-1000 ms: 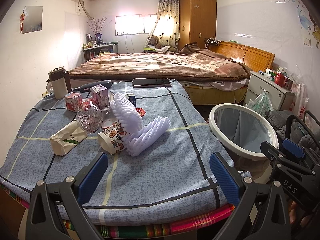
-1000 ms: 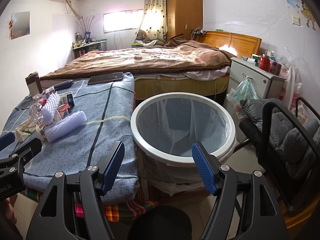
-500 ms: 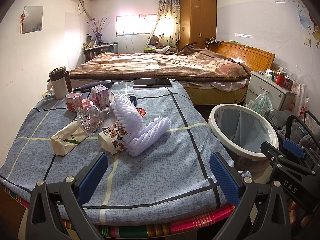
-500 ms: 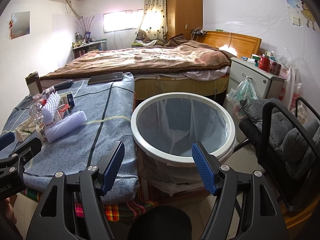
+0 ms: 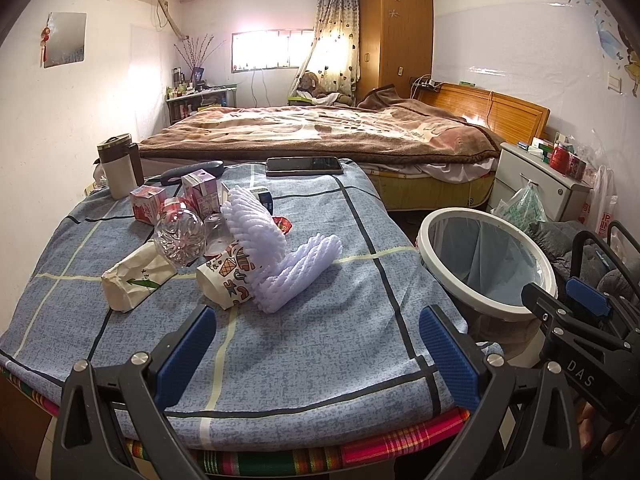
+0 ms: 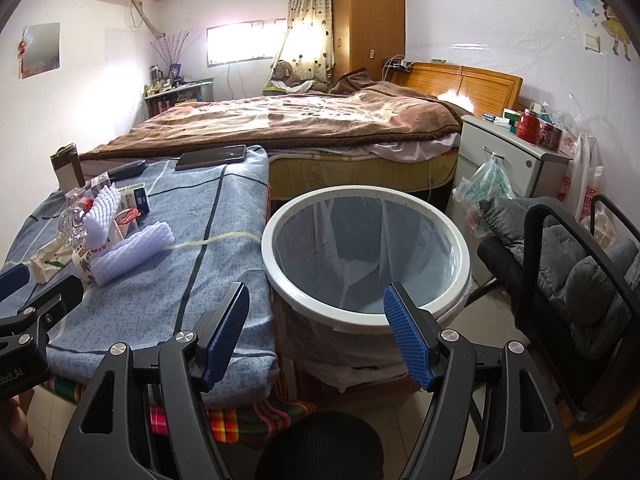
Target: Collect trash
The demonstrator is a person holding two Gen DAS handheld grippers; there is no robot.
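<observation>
Trash lies in a heap on the blue checked cloth of the table (image 5: 304, 344): two lilac foam fruit nets (image 5: 296, 268) (image 6: 132, 252), a patterned paper cup (image 5: 224, 276) on its side, a crushed white paper cup (image 5: 132, 276), a clear plastic bottle (image 5: 180, 232) and small drink cartons (image 5: 146, 208). A white-rimmed bin (image 5: 486, 264) (image 6: 366, 256) with a plastic liner stands on the floor right of the table. My left gripper (image 5: 316, 348) is open, low at the table's near edge, short of the heap. My right gripper (image 6: 316, 332) is open just before the bin's rim, holding nothing.
A black phone (image 5: 304, 165) and a thermos (image 5: 118, 166) rest at the table's far side. Behind it is a bed (image 5: 320, 132) with a brown blanket. A white nightstand (image 6: 516, 160) and a black chair (image 6: 568, 264) with grey clothes stand right of the bin.
</observation>
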